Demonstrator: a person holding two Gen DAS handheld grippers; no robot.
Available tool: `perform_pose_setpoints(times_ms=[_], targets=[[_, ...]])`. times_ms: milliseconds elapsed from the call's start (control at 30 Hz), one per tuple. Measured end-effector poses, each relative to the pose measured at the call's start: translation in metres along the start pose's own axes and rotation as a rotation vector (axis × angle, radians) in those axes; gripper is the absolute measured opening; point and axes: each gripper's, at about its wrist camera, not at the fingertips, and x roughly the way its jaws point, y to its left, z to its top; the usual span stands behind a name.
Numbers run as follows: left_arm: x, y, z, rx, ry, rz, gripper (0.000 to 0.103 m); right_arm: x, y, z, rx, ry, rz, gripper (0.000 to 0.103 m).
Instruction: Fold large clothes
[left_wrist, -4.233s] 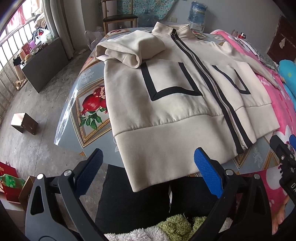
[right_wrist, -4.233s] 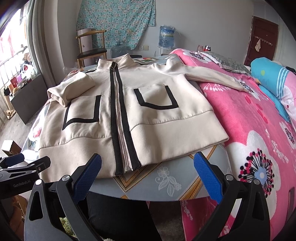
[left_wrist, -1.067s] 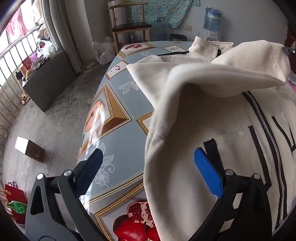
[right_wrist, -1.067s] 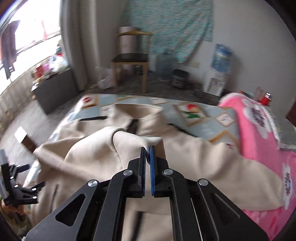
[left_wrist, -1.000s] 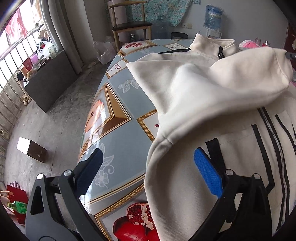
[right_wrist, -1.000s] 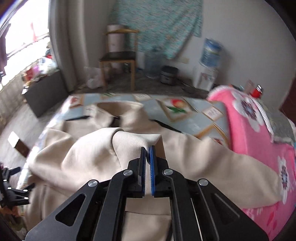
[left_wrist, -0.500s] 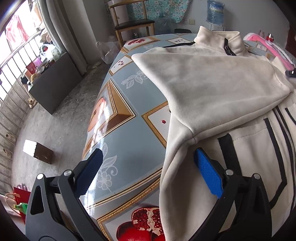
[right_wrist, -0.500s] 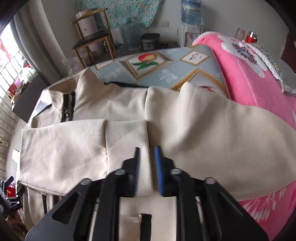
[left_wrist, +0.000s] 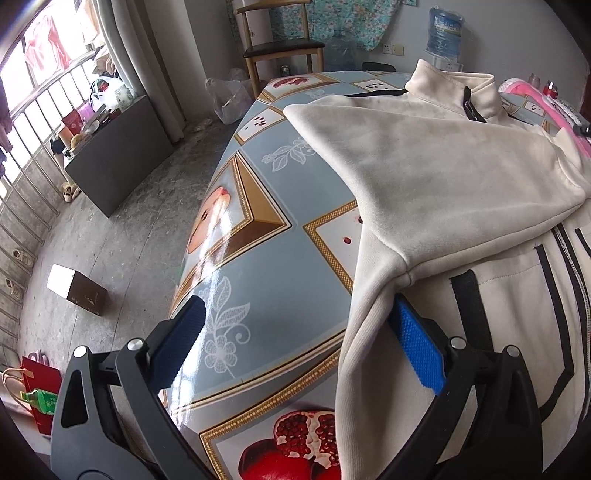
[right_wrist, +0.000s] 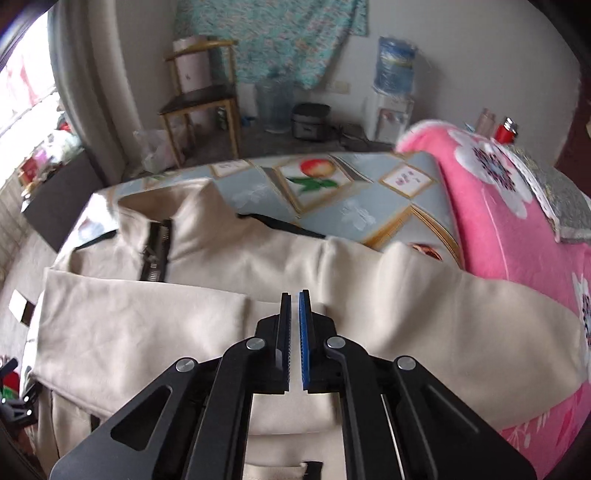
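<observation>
Cream jacket (left_wrist: 436, 177) lies face-up on table (left_wrist: 280, 236), zip (right_wrist: 157, 251) and collar toward far end. One sleeve (left_wrist: 424, 166) folded flat across chest, cuff near zip line. Other sleeve (right_wrist: 461, 317) stretched out sideways onto pink bed (right_wrist: 517, 206) beside table.

L gripper (left_wrist: 295, 332): fingers spread wide, nothing between; hangs over table edge at jacket's side, its blue pad (left_wrist: 417, 343) just beside/under the side seam – contact unclear.

R gripper (right_wrist: 294, 328): fingers pressed together, only a thin slit showing, no cloth pinched; sits above chest w/ folded sleeve's cuff (right_wrist: 280, 398) directly below. R view slightly blurred.
</observation>
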Motion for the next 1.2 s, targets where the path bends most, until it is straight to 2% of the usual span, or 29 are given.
perform_pose_setpoints(times_ms=[67,100,133,167,200,233,267,400,467,567,700,767,833,900,1000,1033,1133,1200], targets=[[-0.005,0.002,-0.002,-0.003,-0.002,-0.004,0.095,0.005,-0.013,-0.007,0.036,0.043,-0.017,0.005],[-0.011,0.004,-0.004,-0.005,-0.01,-0.015,0.095,0.0,-0.02,-0.014,0.061,0.044,0.006,0.006],[-0.018,0.007,-0.007,-0.008,-0.019,-0.038,0.095,-0.011,-0.029,-0.021,0.095,0.036,0.041,0.012],[-0.025,0.01,-0.009,-0.011,-0.025,-0.067,0.095,-0.024,-0.036,-0.029,0.117,0.023,0.065,0.029],[-0.033,0.014,-0.013,-0.016,-0.029,-0.11,0.095,-0.039,-0.042,-0.039,0.135,0.001,0.084,0.04],[-0.039,0.018,-0.018,-0.021,-0.026,-0.145,0.095,-0.056,-0.049,-0.05,0.149,-0.029,0.093,0.06],[-0.046,0.022,-0.024,-0.025,-0.011,-0.192,0.095,-0.076,-0.056,-0.064,0.163,-0.061,0.099,0.067],[-0.066,0.024,-0.054,0.004,0.035,-0.325,0.095,-0.116,-0.083,-0.129,0.242,-0.03,0.171,0.067],[-0.072,0.02,-0.073,0.019,0.067,-0.365,0.095,-0.118,-0.094,-0.165,0.303,0.016,0.196,0.067],[-0.078,0.012,-0.098,0.019,0.109,-0.423,0.095,-0.112,-0.103,-0.212,0.356,0.074,0.176,0.067],[-0.089,0.0,-0.123,0.034,0.103,-0.456,0.095,-0.106,-0.107,-0.249,0.414,0.085,0.178,0.066],[-0.091,-0.004,-0.133,0.037,0.104,-0.467,0.095,-0.107,-0.103,-0.263,0.421,0.08,0.162,0.063],[-0.095,-0.007,-0.142,0.06,0.088,-0.449,0.095,-0.113,-0.098,-0.274,0.411,0.072,0.158,0.061],[-0.099,-0.008,-0.147,0.075,0.082,-0.455,0.09,-0.12,-0.092,-0.284,0.406,0.066,0.175,0.059],[-0.103,-0.01,-0.151,0.088,0.079,-0.461,0.075,-0.13,-0.085,-0.299,0.395,0.055,0.187,0.055],[-0.103,-0.009,-0.152,0.086,0.081,-0.475,0.068,-0.132,-0.083,-0.303,0.395,0.051,0.193,0.052],[-0.102,-0.006,-0.148,0.052,0.084,-0.527,0.057,-0.133,-0.083,-0.306,0.394,0.037,0.212,0.048],[-0.097,-0.002,-0.141,-0.003,0.077,-0.553,0.053,-0.131,-0.089,-0.306,0.401,0.03,0.22,0.046]])
